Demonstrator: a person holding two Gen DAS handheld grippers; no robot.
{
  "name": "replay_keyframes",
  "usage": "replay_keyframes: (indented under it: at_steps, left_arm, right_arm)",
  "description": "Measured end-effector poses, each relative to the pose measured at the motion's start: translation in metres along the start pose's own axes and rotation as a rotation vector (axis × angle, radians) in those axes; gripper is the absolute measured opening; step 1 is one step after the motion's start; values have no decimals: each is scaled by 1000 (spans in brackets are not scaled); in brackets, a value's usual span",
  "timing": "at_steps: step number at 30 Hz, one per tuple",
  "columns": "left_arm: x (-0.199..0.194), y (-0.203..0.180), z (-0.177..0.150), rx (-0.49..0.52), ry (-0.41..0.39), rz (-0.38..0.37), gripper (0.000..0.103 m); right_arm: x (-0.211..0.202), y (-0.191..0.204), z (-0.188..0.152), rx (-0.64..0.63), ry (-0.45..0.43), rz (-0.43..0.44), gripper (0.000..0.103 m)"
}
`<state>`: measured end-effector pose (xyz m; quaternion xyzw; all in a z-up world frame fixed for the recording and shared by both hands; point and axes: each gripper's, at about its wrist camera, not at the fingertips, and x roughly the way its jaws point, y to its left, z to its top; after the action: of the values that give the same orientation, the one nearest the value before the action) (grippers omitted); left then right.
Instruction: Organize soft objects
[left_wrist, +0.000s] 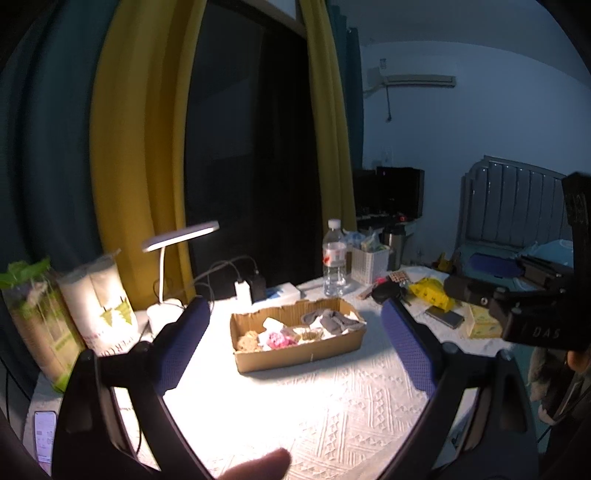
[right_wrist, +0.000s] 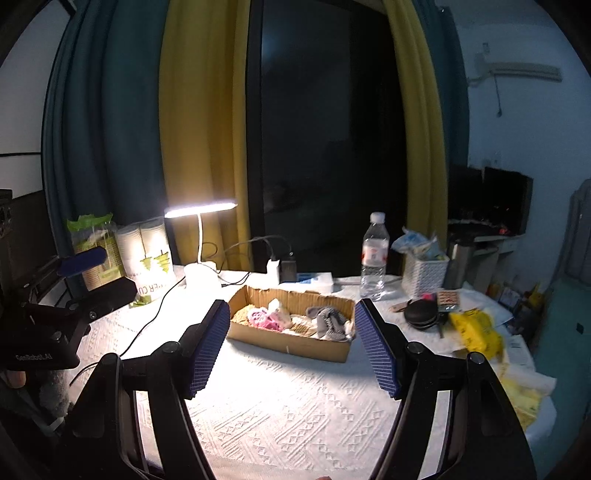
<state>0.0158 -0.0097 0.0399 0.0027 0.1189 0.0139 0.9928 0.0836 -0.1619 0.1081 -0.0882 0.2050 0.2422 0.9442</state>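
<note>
White-clothed tabletop (right_wrist: 295, 406), lamp-lit, bearing a shallow cardboard box (right_wrist: 295, 341) at centre. Inside the box lie soft items: grey socks (right_wrist: 330, 319), a pink knit piece (right_wrist: 262, 319). Left gripper (left_wrist: 295, 343) and right gripper (right_wrist: 291, 349) hover before the box, jaws spread, nothing between them.

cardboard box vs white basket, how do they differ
The cardboard box is brown, low and wide, and holds soft cloth items; the white basket is taller, narrower, woven-looking, and stuffed with packets. The box sits mid-table under the lamp; the basket stands farther back, right of the water bottle. Both are open-topped and rest on the white tablecloth.
</note>
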Motion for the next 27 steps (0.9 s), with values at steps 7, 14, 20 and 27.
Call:
replay_keyframes:
  at_steps: [7, 14, 20, 27]
  left_arm:
    - [-13, 1, 6, -15, -26, 6, 95]
    - [-8, 10, 4, -46, 2, 24, 95]
    - [-8, 13, 2, -62, 7, 40, 95]
    - [-2, 14, 0, -69, 29, 47, 95]
  right_arm:
    - [-19, 1, 1, -9, -8, -39, 73]
    - [-13, 6, -1, -13, 5, -42, 73]
    - [-14, 10, -2, -23, 8, -32, 73]
    - [-16, 9, -3, -20, 7, -32, 73]
